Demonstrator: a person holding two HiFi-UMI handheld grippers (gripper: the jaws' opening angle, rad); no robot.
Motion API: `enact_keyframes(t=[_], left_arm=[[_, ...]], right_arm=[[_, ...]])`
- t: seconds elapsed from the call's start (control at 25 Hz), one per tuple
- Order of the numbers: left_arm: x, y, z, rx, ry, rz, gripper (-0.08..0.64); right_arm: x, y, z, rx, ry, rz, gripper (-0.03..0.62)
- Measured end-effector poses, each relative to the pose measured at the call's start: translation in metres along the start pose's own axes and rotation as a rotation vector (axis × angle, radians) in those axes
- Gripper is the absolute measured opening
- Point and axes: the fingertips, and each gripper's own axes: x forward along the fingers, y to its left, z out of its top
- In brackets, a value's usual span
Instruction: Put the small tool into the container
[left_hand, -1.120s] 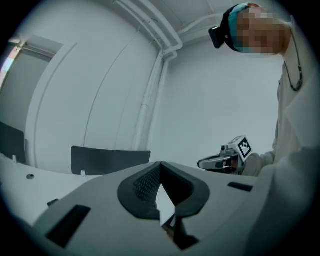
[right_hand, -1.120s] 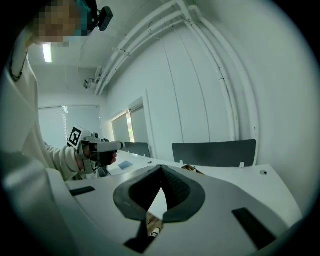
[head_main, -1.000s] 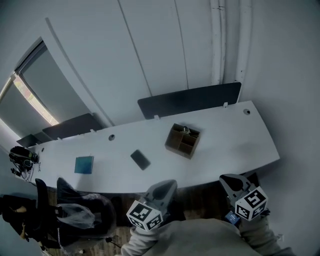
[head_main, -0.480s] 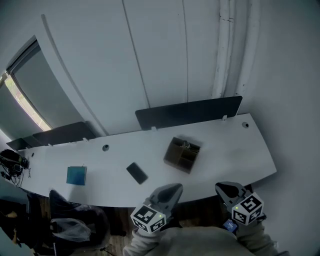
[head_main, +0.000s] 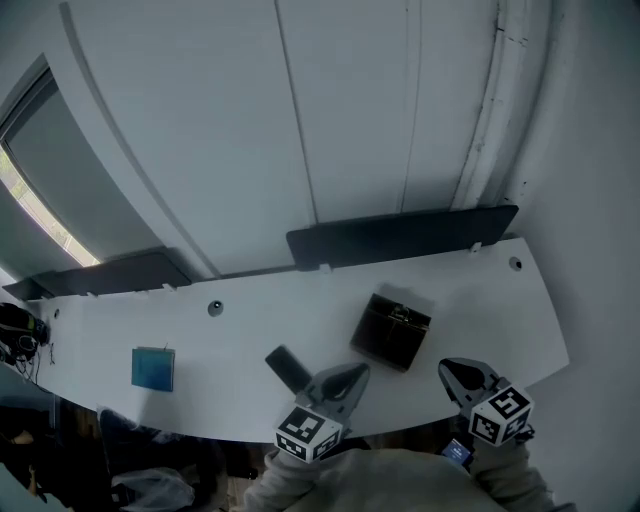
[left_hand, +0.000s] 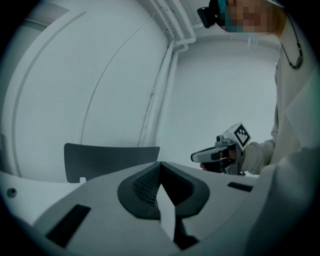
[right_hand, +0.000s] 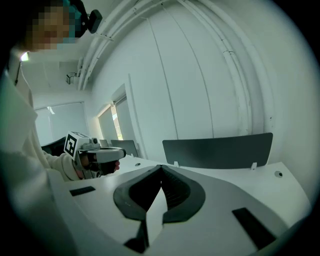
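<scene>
Both tongs are shut tight with nothing in them. The left gripper (head_main: 352, 373) and the right gripper (head_main: 450, 368) hang over the near edge of the white table (head_main: 480, 300). The small dark tool (head_main: 288, 368) lies flat on the table, just beside the left gripper, and the dark container (head_main: 392, 333) sits apart from it, farther back

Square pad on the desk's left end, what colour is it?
The square pad is teal blue, clearest in the head view.
</scene>
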Motion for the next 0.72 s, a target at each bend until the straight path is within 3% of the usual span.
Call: enact_keyframes(t=[0.16, 0.32, 0.48, 0.72], left_arm=[[0.001, 0.051, 0.024, -0.018, -0.013, -0.009, 0.002], [0.009, 0.094, 0.023, -0.008, 0.024, -0.016, 0.002], [0.017, 0.104, 0.028, -0.004, 0.017, -0.074, 0.002], [0.025, 0.123, 0.024, -0.099, 0.001, 0.006, 0.002]], right_arm=[[0.041, -0.013, 0.035, -0.002, 0.008, -0.037, 0.021], [0.074, -0.034, 0.049, -0.052, 0.035, -0.082, 0.021], [0.088, -0.052, 0.053, -0.055, 0.065, -0.086, 0.021], [0.115, -0.069, 0.045, -0.059, 0.111, -0.033, 0.021]])
